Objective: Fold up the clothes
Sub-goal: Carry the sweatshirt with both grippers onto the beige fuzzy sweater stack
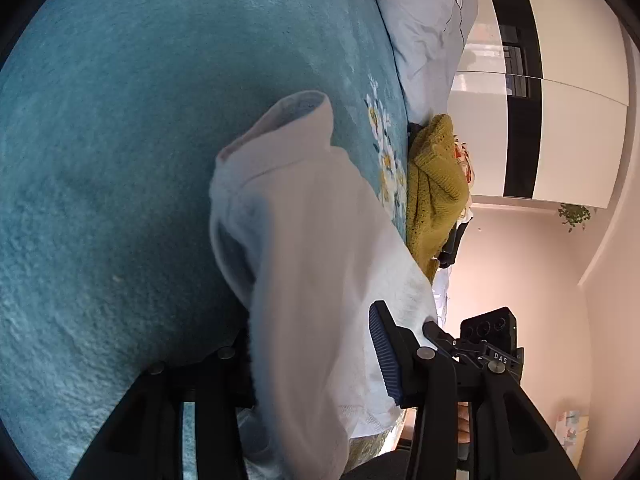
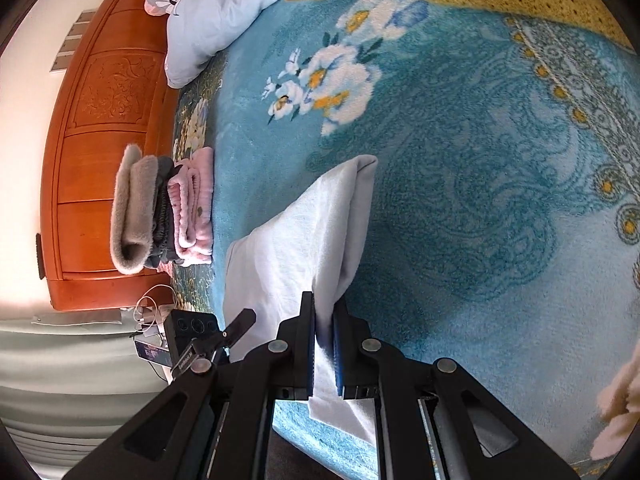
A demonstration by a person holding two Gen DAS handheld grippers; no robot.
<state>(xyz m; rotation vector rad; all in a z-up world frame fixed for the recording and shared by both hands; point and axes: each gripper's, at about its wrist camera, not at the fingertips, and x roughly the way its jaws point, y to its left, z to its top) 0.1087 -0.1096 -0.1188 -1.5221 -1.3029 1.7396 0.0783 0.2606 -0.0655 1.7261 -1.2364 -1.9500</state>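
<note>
Right gripper (image 2: 325, 354), bottom centre of its view, is clamped narrow on an edge of the white garment (image 2: 296, 248). Left gripper (image 1: 316, 364), low in its frame, has the same cloth draped between its pads; whether it pinches I cannot tell. It looks soft, light and floppy, best held at corners. Beyond, mid-frame: teal blanket (image 2: 460, 208). Far left: folded stack (image 2: 160, 212).

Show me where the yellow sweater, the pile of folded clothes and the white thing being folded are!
yellow knitted sweater (image 1: 434, 184), left wrist view, on its bunched middle.
stack of folded clothes (image 2: 164, 210), right wrist view, on the dark middle layer.
white garment (image 2: 304, 232), right wrist view, on the broad face above the right gripper (image 2: 324, 344).
</note>
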